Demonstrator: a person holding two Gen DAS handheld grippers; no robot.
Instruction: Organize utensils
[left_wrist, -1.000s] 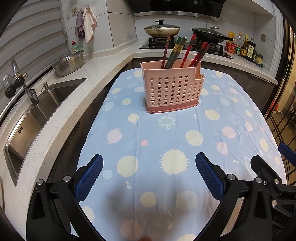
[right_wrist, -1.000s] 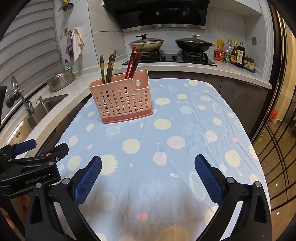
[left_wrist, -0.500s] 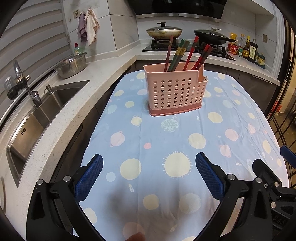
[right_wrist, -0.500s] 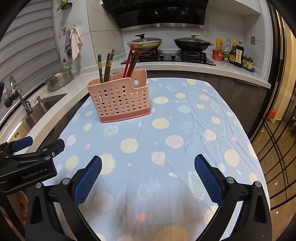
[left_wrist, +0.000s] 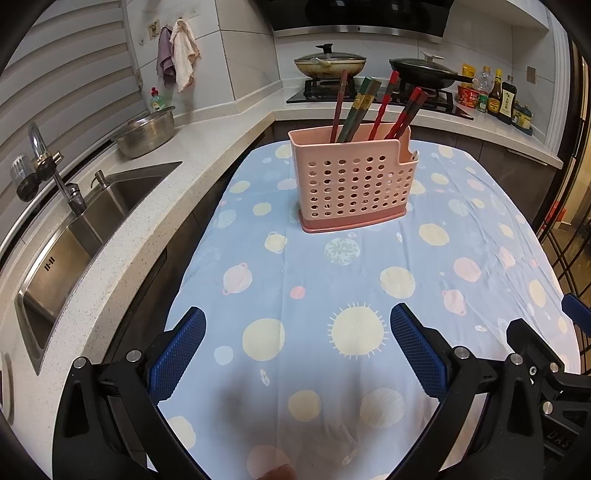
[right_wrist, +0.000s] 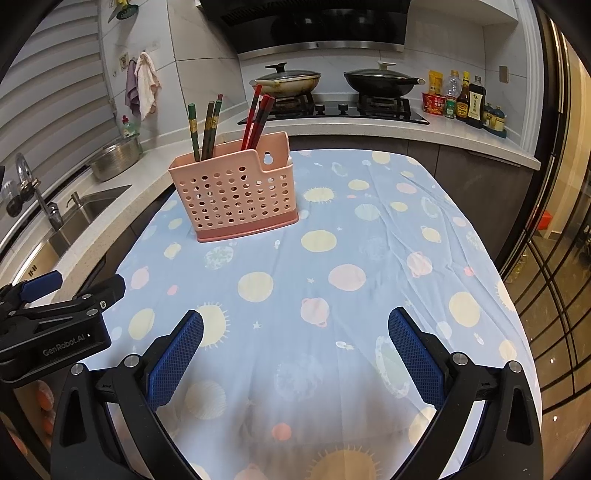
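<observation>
The pink perforated plastic utensil caddy (left_wrist: 352, 177) stands upright on the pale blue planet-print tablecloth (left_wrist: 369, 288), and it looks light and tall for its footprint. My worry is that a push from either tool against its upper wall would tip or slide it, since the cloth under it is loose and wrinkled. The dark green chopsticks (right_wrist: 203, 127) and the red chopsticks (right_wrist: 258, 116) lean at different angles out of the caddy's top, so closing on one stick could drag its neighbours or lever the caddy over. They also seem to sit in separate groups, green toward the sink side and red toward the stove side, though the fisheye view is too warped to say whether a divider keeps them apart.

The left gripper (left_wrist: 297, 345) is spread wide with nothing between its blue textured pads (left_wrist: 177, 354). The right gripper (right_wrist: 295, 343) is likewise spread wide and empty. Both hover over bare cloth on the near side of the caddy, well apart from it. From the left gripper the caddy lies straight ahead; from the right gripper it lies ahead and off to the left. No loose utensil shows on the cloth around the caddy, so the task may be near its end, or a re-sort is about to start
</observation>
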